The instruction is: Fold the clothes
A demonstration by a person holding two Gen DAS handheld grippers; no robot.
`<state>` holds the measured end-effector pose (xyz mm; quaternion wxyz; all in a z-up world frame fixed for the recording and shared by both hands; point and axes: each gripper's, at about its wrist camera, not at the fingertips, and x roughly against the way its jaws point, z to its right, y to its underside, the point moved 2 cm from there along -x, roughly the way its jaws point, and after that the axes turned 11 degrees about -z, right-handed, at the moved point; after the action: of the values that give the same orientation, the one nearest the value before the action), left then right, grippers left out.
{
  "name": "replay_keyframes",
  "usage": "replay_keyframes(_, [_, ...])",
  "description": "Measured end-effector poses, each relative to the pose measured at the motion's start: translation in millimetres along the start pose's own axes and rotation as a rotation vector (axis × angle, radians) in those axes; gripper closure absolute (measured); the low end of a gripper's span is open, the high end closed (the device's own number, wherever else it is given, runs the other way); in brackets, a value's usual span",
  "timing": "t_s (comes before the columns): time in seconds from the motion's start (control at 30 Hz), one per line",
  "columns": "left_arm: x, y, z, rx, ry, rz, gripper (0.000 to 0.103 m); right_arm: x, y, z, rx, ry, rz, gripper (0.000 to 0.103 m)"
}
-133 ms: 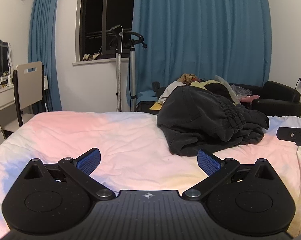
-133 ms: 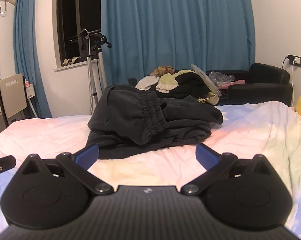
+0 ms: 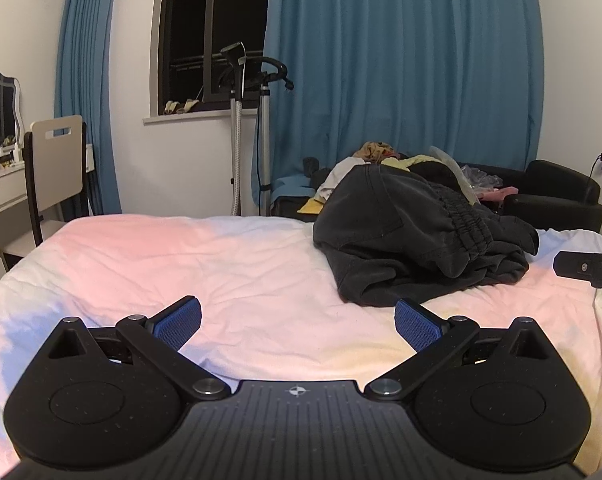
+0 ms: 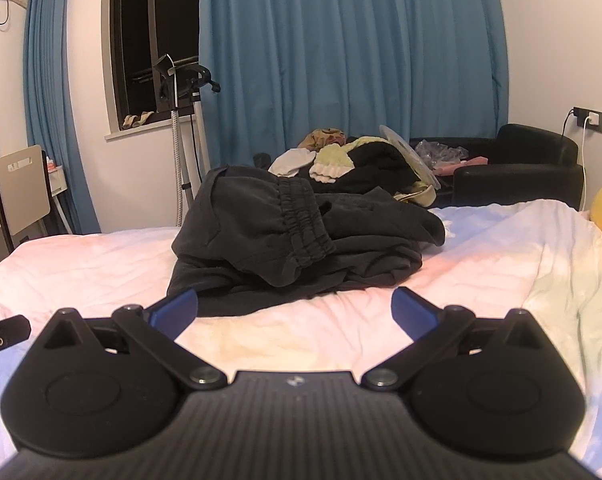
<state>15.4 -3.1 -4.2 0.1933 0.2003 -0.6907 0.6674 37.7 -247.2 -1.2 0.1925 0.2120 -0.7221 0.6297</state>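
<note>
- Hovering over the bed sheet (image 3: 229, 264), my left gripper (image 3: 297, 322) has its jaws spread as wide as they go, with only sheet between the blue pads (image 3: 179, 322).
- Spread just as wide, my right gripper (image 4: 295, 310) grips nothing either.
- Beyond my right fingertips, just ahead, lies the crumpled dark garment (image 4: 285, 236); from my left fingers it sits ahead and off to the right (image 3: 417, 236).
- Farther out stand blue curtains (image 4: 349, 48) and a black armchair (image 4: 517, 172).
</note>
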Motion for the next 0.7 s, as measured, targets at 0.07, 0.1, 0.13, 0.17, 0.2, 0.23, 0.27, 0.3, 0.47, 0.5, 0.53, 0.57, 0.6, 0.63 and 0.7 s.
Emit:
replay_keyframes(0.07, [9.4,3.8,-1.5,0.012,0.010,0.015,0.000,1.7,1.0,0.0,0.004,-0.006,0.004,0.000])
replay_keyframes(0.1, [9.6,2.5,0.2,0.009,0.009,0.004,0.000,2.9,1.6,0.0,0.008,-0.009,0.008,0.000])
replay_keyframes(0.13, [4.9,1.1,-3.9,0.015,0.016,-0.010,0.000,5.7,4.6,2.2,0.000,-0.011,0.020,0.000])
replay_keyframes(0.17, [0.2,-0.4,-8.1,0.022,0.024,-0.024,0.000,3.6,4.4,0.6,0.003,0.000,0.008,0.000])
replay_keyframes(0.2, [-2.6,-1.7,-12.0,0.028,0.029,-0.030,0.000,0.1,2.5,-2.1,0.002,0.004,-0.010,0.000])
replay_keyframes(0.23, [-4.3,-1.2,-12.8,0.021,0.025,-0.030,0.000,-0.4,2.2,-2.6,0.003,0.004,-0.010,0.000])
replay_keyframes(0.27, [-6.0,-0.8,-13.6,0.013,0.021,-0.030,0.000,1.7,2.6,-0.9,0.004,0.001,0.000,0.000])
replay_keyframes(0.3, [-6.2,-1.0,-13.3,0.011,0.018,-0.029,0.000,-1.3,0.5,-0.6,0.004,0.003,-0.009,0.000])
replay_keyframes(0.47, [-9.6,-1.3,-17.7,0.006,0.014,-0.027,0.000,-3.1,-0.8,0.4,0.011,0.009,0.001,0.000])
replay_keyframes(0.5, [-6.0,-0.1,-11.6,0.000,0.007,-0.021,0.000,-3.4,-1.5,0.4,0.010,0.009,0.001,0.000])
replay_keyframes(0.53, [-6.2,-0.4,-11.0,-0.001,0.004,-0.022,0.000,-2.3,-1.4,1.0,0.009,0.009,0.004,0.000])
replay_keyframes(0.57, [-7.1,-0.2,-11.0,-0.004,0.006,-0.022,0.000,-2.3,-0.9,1.3,0.009,0.009,0.005,0.000])
replay_keyframes(0.6, [-7.9,0.1,-10.9,-0.007,0.007,-0.021,0.000,-2.7,-1.4,1.4,0.010,0.008,0.005,0.000])
replay_keyframes(0.63, [-8.8,0.4,-10.8,-0.010,0.008,-0.021,0.000,-1.6,-0.7,2.4,0.008,0.007,0.007,0.000])
replay_keyframes(0.7, [-9.7,1.0,-10.7,-0.015,0.015,-0.019,0.000,0.3,3.0,-1.5,0.017,0.011,0.013,0.000])
